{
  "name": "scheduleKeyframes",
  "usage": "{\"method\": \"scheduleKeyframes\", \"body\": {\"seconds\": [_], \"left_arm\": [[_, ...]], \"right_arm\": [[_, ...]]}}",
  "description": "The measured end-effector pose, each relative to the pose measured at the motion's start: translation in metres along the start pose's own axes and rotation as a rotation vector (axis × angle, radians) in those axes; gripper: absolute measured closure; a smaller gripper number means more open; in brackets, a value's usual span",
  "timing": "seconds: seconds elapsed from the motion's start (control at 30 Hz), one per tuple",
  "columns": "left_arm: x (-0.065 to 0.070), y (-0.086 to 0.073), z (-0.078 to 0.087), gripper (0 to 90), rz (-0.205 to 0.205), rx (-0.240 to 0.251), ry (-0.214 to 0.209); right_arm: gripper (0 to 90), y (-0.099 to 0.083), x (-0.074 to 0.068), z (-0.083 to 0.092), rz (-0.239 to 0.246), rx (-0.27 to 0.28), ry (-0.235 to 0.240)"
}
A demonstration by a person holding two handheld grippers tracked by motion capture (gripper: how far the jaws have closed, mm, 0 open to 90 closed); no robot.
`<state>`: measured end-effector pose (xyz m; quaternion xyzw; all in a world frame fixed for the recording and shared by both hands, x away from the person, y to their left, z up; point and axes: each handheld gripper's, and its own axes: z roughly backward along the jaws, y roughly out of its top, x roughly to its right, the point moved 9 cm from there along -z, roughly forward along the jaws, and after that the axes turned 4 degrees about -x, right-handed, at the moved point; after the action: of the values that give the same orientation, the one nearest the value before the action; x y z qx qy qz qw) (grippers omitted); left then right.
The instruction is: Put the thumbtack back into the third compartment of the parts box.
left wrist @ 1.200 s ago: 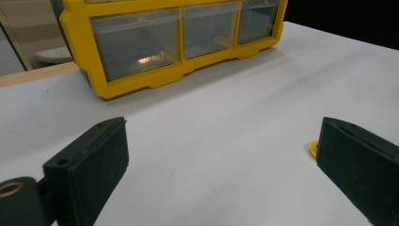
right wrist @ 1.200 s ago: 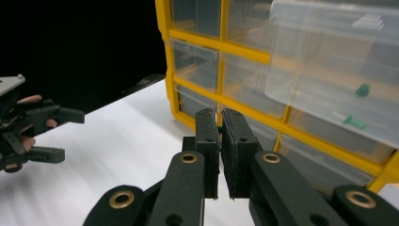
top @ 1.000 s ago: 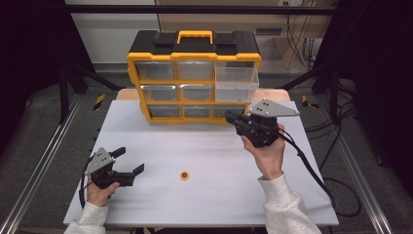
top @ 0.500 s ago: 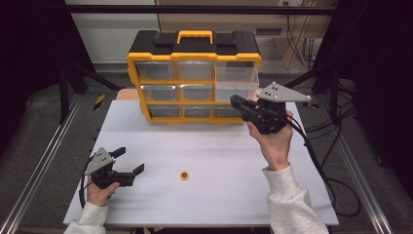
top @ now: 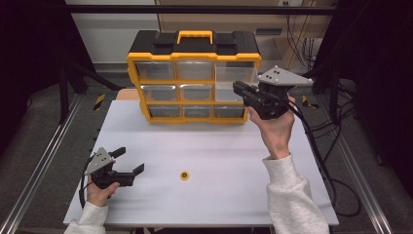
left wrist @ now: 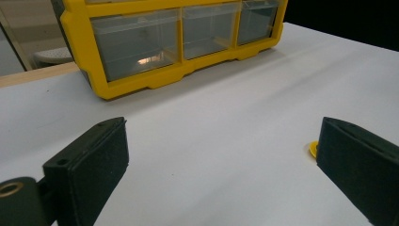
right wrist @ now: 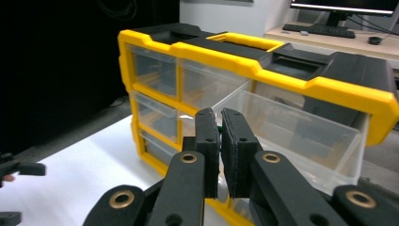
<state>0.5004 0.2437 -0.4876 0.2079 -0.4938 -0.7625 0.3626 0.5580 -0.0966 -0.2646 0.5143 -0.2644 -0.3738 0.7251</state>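
A yellow and black drawer organizer (top: 194,82) stands at the back of the white table (top: 219,146). Its top right clear drawer (right wrist: 301,129) is pulled out. My right gripper (top: 238,88) is held up in front of that drawer, its tips over the drawer's front. Its jaws are nearly together in the right gripper view (right wrist: 220,118), with a small green thing (right wrist: 218,128) pinched between the pads. My left gripper (top: 130,160) rests on the table at the front left, open and empty (left wrist: 221,160). A small yellow ring (top: 184,175) lies on the table to its right.
The organizer's other drawers (top: 195,91) are pushed in. Metal rails (top: 44,161) run along both sides of the table. A cable (top: 316,156) trails from the right gripper over the right edge. A desk with a monitor (right wrist: 343,9) stands behind.
The right gripper has risen from beside the bottom drawers to the level of the top right drawer, its jaws still together. The left gripper has kept still.
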Motion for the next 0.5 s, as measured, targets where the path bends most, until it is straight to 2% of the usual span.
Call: {"method": "scheduleKeyframes", "body": {"seconds": [0.5], "left_arm": [[0.0, 0.0, 0.0, 2.9, 0.001, 0.001, -0.001]], "right_arm": [[86.0, 0.018, 0.017, -0.021, -0.003, -0.013, -0.057]]}}
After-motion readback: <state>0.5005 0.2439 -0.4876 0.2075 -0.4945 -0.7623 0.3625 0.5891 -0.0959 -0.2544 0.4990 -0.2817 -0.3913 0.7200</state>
